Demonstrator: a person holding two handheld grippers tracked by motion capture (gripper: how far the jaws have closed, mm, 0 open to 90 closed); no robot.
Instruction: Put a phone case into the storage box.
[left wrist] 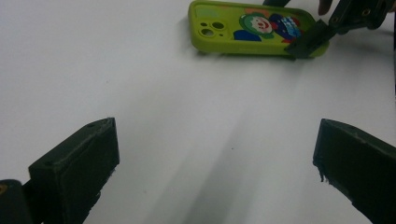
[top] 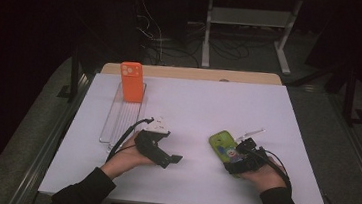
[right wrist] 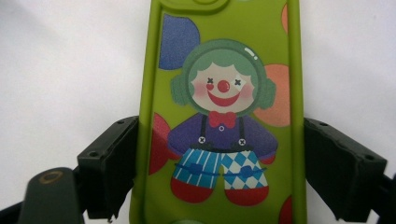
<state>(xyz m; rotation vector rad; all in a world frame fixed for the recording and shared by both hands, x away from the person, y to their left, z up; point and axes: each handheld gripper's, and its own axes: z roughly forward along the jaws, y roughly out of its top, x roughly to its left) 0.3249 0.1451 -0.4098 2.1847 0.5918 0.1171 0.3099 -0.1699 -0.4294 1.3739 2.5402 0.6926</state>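
The right hand-held gripper (right wrist: pixel 219 163) pinches the long edges of a green clown-printed phone case (right wrist: pixel 224 116) bearing no legible writing, while the left hand-held gripper (left wrist: pixel 215 163), at its nine o'clock, stands spread.

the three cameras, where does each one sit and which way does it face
High view: above the person's side, looking forward and down on the white table; both forearms show.
Left gripper view: rides the left tongs, open jaws, facing the green phone case.
Right gripper view: rides the right tongs, jaws flanking that case.
All three share the case.
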